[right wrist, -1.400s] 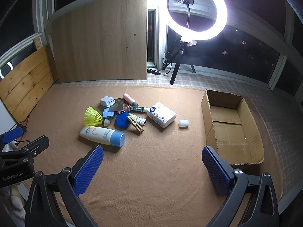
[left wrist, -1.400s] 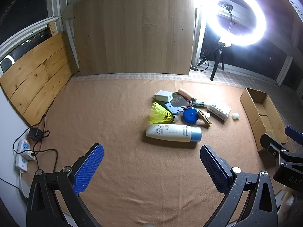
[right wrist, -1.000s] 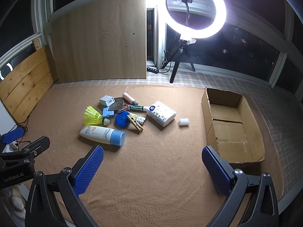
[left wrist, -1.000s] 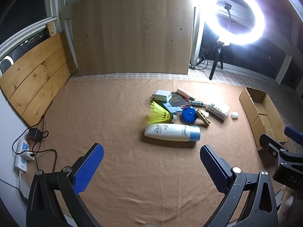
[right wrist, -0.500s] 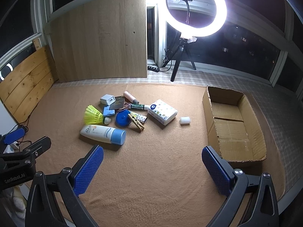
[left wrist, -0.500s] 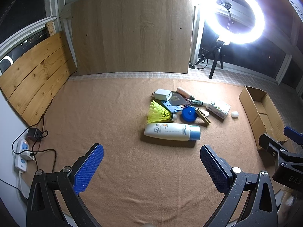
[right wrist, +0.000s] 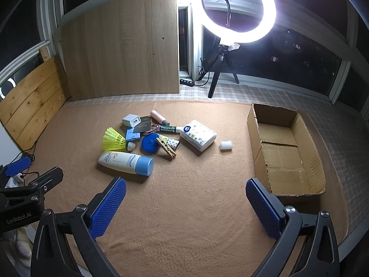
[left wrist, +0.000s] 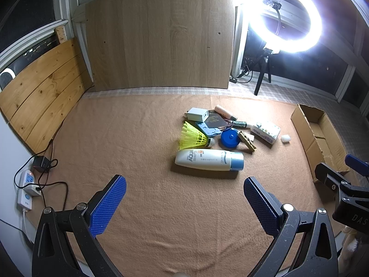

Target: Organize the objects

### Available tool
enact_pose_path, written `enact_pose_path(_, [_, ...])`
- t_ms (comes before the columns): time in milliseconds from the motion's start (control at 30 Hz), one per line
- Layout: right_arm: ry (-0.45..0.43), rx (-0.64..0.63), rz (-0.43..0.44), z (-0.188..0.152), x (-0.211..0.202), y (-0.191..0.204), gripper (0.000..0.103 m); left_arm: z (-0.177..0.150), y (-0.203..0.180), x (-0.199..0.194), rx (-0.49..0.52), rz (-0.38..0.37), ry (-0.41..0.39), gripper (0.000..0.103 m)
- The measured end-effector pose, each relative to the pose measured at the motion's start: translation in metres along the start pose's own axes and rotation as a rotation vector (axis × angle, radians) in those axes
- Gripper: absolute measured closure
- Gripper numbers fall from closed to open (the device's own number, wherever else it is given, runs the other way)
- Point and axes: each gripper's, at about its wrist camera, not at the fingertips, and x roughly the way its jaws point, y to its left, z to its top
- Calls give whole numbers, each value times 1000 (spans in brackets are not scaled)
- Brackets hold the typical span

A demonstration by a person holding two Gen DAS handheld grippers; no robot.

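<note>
A pile of small objects lies mid-mat: a white sunscreen bottle (left wrist: 208, 160) (right wrist: 125, 159) with a blue cap, a yellow shuttlecock (left wrist: 192, 136) (right wrist: 114, 139), a blue round lid (right wrist: 150, 143), a wooden clothespin (right wrist: 166, 148), a tissue pack (right wrist: 198, 134), a white charger (right wrist: 131, 120) and a small white block (right wrist: 225, 145). An empty cardboard box (right wrist: 286, 150) (left wrist: 316, 133) stands to the right. My left gripper (left wrist: 184, 198) is open, short of the bottle. My right gripper (right wrist: 185, 199) is open over bare mat, between the pile and the box.
A tan mat (right wrist: 184, 207) covers the floor. A ring light on a tripod (right wrist: 237, 11) stands at the back. Wooden panels (left wrist: 159, 37) line the back and left. A power strip with cables (left wrist: 26, 189) lies at the left edge.
Both views have shifted only slightly; the pile and box sit a little differently in frame. Both grippers stay open and nothing on the mat has moved.
</note>
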Motion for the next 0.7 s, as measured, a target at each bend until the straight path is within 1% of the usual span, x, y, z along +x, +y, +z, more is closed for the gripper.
enact_pose_path(367, [14,13,16,0,5,-1,0,-1,-1,3,0,0,5,0])
enact_pose_path(700, [40,24,45,2,16,-3,0,4,4,14,0,-1,20,0])
